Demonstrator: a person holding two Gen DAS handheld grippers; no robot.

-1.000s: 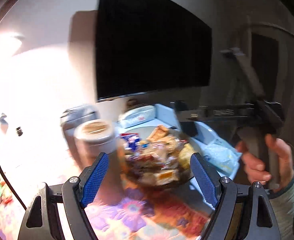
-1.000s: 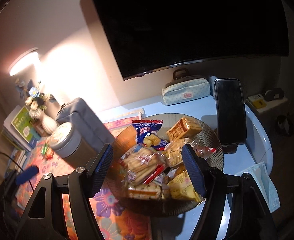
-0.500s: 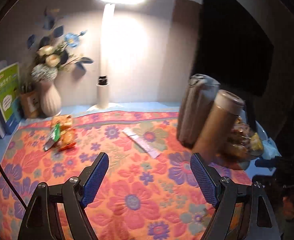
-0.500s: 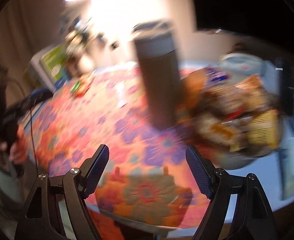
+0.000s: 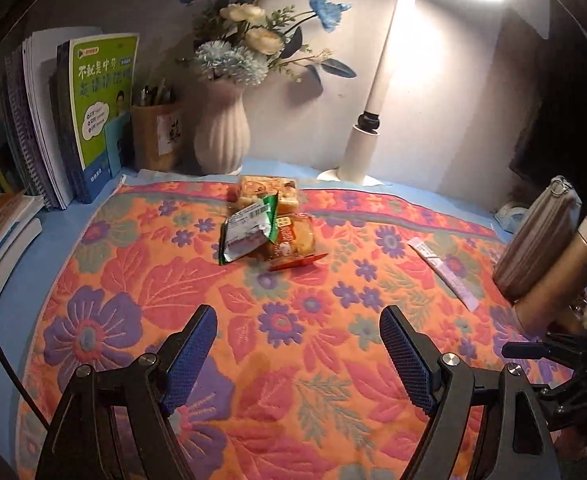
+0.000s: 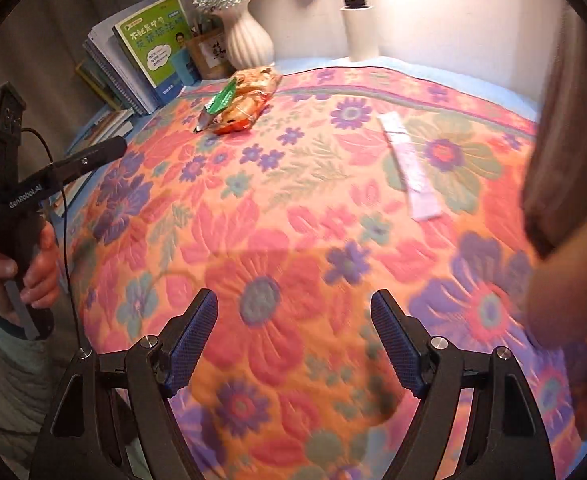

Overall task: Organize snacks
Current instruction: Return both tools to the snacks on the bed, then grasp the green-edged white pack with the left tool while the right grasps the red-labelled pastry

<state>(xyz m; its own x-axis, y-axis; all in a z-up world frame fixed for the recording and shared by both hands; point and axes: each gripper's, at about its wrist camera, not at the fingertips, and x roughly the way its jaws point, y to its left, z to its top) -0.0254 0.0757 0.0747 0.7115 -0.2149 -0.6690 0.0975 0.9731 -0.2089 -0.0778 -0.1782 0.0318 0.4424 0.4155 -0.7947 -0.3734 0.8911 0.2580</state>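
- A small pile of snack packs is lying on the flowery cloth, toward the far side, near the white vase and the lamp.
- In the pile, a green and white pack is resting on top of orange packs. One more orange pack is sitting just behind them, touching.
- A long pale stick pack is lying by itself on the cloth, well apart from the pile, off to the right.
- None of these packs is being held, so I think the tidying is not done. At least the pile and the stick pack are waiting to be picked up.
- At the right edge of the left view, a tan jar and a grey pouch are standing close together. Something dark is hiding what is behind them.
- The left gripper is hanging above the cloth with its blue pads wide apart. It is grasping nothing and touching nothing.
- The right gripper is also hanging over the cloth, nearer the front. Its pads are wide apart too, with only cloth showing between them.
- Books are leaning at the back left of the bench.
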